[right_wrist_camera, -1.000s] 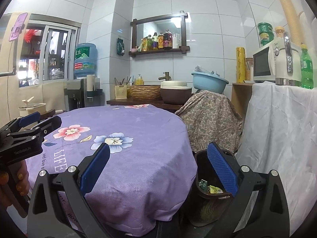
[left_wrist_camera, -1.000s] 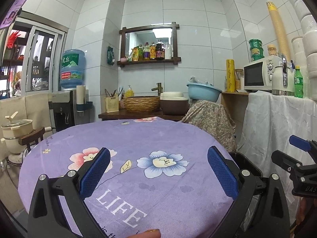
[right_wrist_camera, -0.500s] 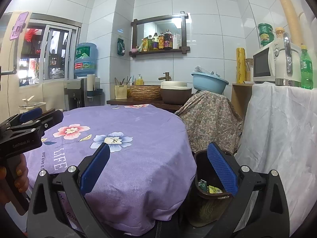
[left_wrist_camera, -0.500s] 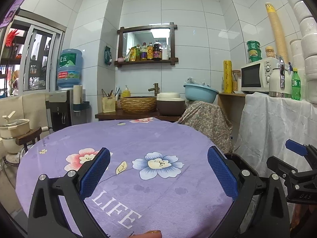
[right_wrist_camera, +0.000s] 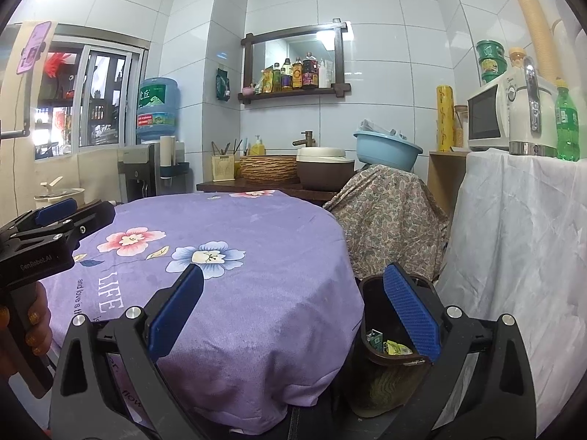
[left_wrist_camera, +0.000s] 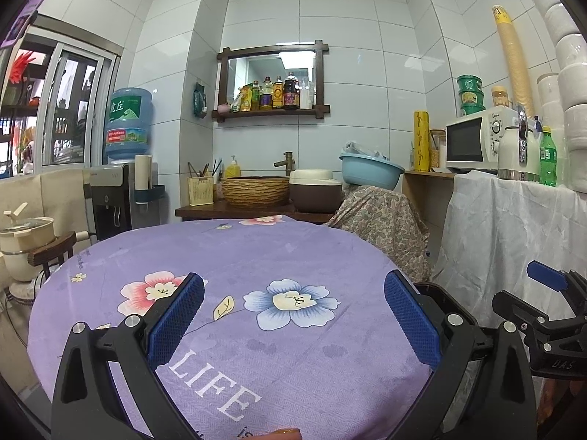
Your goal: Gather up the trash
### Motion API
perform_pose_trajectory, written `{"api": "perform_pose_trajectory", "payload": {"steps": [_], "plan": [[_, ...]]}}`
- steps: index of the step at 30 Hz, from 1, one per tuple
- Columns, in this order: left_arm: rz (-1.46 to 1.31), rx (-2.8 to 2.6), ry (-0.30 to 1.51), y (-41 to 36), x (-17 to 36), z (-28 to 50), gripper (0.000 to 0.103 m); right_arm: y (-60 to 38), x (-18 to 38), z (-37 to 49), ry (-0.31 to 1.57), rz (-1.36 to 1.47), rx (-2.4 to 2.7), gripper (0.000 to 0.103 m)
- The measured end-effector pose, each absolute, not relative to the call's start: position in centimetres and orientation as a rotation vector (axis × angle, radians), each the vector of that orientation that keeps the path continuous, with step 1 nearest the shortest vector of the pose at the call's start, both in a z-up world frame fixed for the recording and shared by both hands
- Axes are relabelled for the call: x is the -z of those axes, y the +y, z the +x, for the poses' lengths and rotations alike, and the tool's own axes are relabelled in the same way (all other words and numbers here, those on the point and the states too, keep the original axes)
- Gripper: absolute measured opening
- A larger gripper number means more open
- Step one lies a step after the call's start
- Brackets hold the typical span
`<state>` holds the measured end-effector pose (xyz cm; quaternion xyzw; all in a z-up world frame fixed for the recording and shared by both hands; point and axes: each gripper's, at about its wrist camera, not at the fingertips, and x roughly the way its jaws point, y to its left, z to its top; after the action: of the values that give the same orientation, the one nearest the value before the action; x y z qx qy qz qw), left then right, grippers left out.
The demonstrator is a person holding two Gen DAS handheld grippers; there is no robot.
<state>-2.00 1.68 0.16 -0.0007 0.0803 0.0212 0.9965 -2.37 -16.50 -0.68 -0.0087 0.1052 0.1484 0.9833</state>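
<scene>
Purple tablecloth (left_wrist_camera: 256,264) shows no litter, so I hold both grippers (left_wrist_camera: 293,324) (right_wrist_camera: 293,315) spread, empty (wrappers (right_wrist_camera: 389,346) binned).

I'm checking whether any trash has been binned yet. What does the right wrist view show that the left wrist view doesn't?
Only the right wrist view looks into the dark trash bin beside the table, where small green and yellow wrappers lie; it also shows a hand on the left gripper's handle. Only the left wrist view shows the cream pot at far left. Both show the purple flowered tablecloth with no trash visible on it, and both the left gripper and right gripper open and empty.
</scene>
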Motion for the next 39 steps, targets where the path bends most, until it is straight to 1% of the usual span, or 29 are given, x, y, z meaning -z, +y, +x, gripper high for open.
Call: {"api": "perform_pose_trajectory", "payload": {"steps": [13,39], "plan": [[-0.014,-0.034,0.150,1.42,0.01,-2.25,0.097,-16.22,0.78,-2.45,0.213,-0.019,-0.296,0.097],[-0.006,-0.039,0.198,1.34,0.32,-1.90,0.097,-16.15,1.15,-2.43,0.235,-0.001,-0.288,0.097]]}}
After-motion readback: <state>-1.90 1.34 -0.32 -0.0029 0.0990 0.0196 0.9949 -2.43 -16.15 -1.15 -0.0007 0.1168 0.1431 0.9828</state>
